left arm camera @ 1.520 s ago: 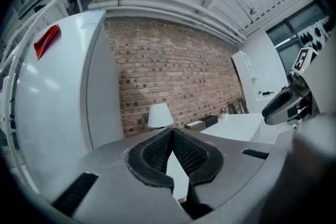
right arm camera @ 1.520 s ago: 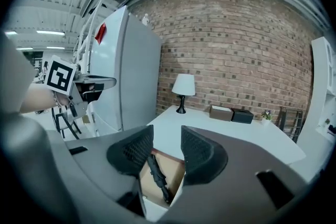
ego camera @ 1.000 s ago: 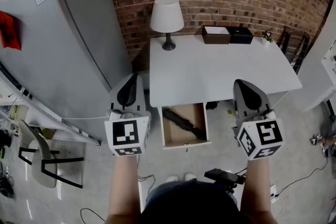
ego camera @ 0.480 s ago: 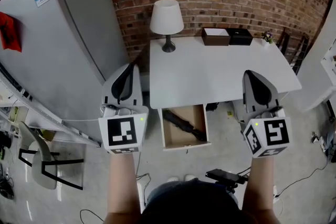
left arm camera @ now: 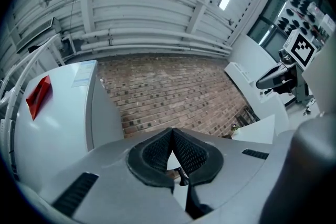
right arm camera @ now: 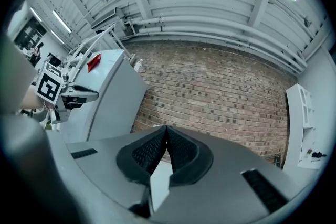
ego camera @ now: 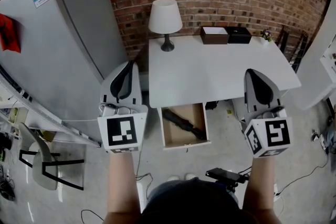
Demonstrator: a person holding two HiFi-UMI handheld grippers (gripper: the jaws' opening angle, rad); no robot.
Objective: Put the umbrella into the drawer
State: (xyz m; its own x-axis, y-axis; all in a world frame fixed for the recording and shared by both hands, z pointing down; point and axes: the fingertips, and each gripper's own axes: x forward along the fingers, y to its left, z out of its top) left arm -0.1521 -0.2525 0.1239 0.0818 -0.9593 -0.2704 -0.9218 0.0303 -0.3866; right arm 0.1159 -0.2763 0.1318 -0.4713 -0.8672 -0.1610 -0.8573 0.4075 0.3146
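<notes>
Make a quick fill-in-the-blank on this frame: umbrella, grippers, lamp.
1. The umbrella lies inside the open ____ under the table.
2. The left gripper and right gripper both have jaws ____, with nothing between them.
3. In the head view, the lamp stands at the table's far ____ corner.

Missing words: drawer; shut; left.

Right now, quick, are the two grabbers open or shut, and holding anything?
Left gripper: shut, holding nothing.
Right gripper: shut, holding nothing.
</notes>
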